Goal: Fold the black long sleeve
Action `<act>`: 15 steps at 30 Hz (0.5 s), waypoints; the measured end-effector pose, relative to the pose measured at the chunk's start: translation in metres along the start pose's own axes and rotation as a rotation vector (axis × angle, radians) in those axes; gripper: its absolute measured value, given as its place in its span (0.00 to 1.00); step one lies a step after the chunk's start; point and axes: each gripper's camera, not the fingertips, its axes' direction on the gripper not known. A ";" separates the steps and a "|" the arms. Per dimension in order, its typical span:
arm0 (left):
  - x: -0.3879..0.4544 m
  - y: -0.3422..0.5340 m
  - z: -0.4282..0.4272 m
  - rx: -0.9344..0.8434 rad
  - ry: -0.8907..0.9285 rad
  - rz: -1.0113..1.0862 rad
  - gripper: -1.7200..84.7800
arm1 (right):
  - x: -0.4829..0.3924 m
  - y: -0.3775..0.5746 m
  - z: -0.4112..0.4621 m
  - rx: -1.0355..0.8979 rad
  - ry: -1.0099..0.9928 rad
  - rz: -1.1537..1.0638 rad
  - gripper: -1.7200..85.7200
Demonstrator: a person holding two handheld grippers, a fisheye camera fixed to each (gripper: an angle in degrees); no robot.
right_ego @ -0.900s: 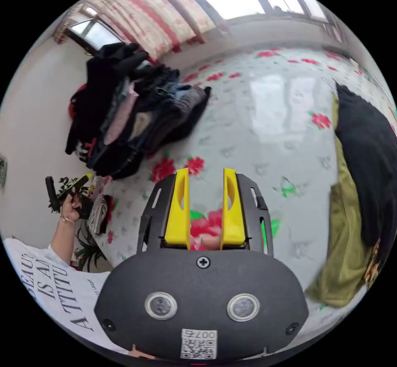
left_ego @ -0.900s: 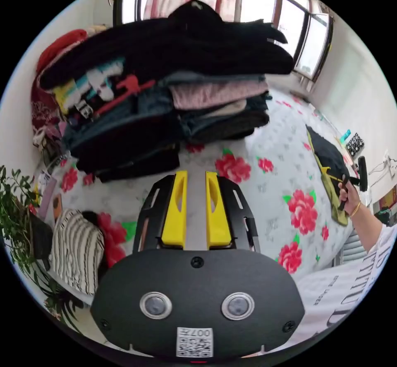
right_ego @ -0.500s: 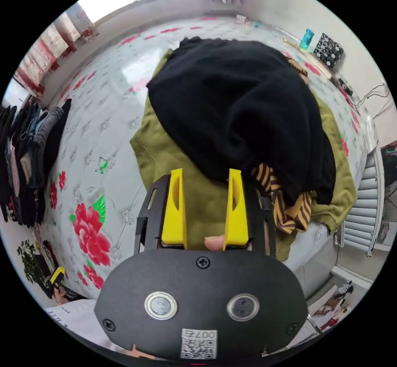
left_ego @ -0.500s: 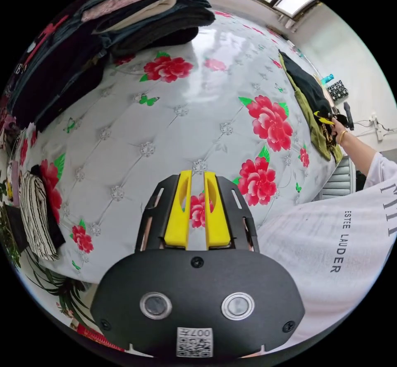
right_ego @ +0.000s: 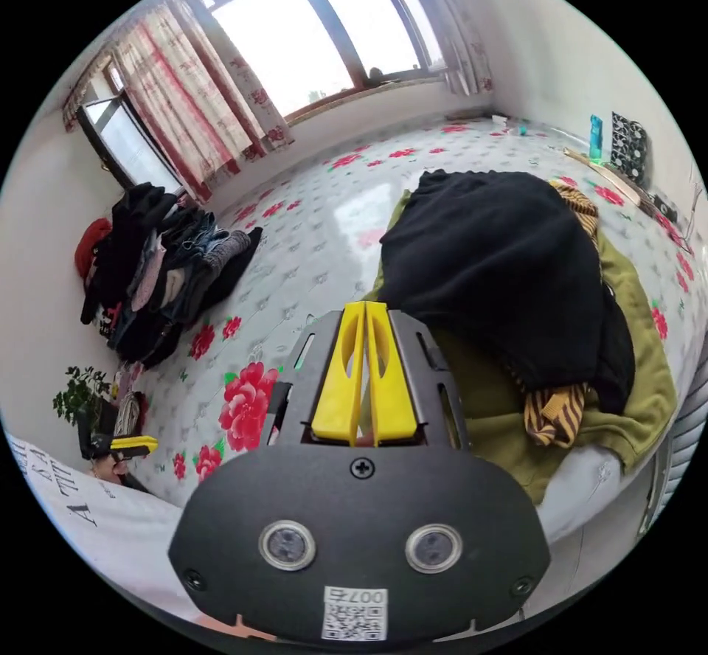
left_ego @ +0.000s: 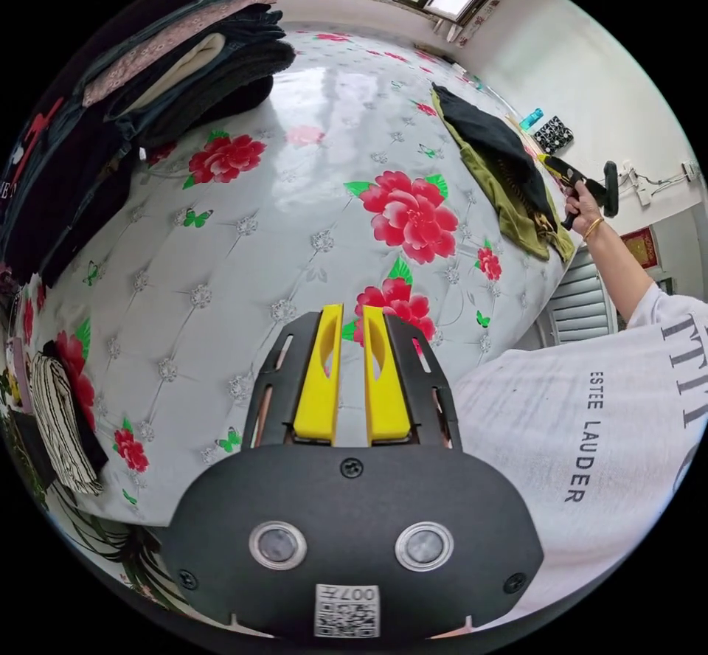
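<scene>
The black long sleeve [right_ego: 501, 271] lies bunched on an olive garment [right_ego: 487, 397] at the bed's right end, with a brown-and-yellow striped piece [right_ego: 553, 411] poking out beneath it. My right gripper [right_ego: 366, 308] is shut on nothing, just short of the pile's near-left edge. In the left gripper view the same black garment [left_ego: 490, 135] lies far off on the olive one [left_ego: 516, 212], and a hand holds the right gripper [left_ego: 552, 162] beside that pile. My left gripper [left_ego: 352, 312] hovers over the bed's near edge, jaws a narrow gap apart and empty. It also shows as the left gripper [right_ego: 151, 442].
The bed wears a glossy white cover with red flowers [left_ego: 295, 242]. A tall stack of folded clothes [left_ego: 147, 116] sits at its far left, the same stack [right_ego: 162, 271] near the window. A striped item [left_ego: 63, 411] and a plant [right_ego: 77, 393] stand by the bed's left edge.
The right gripper's jaws have shut, and it has drawn back and tilted up from the black and olive pile. The left gripper's jaws stand slightly closer together over the near edge.
</scene>
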 end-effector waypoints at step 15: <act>-0.025 0.053 -0.009 -0.018 -0.073 -0.180 0.08 | 0.081 -0.024 0.122 -0.277 0.269 0.194 0.08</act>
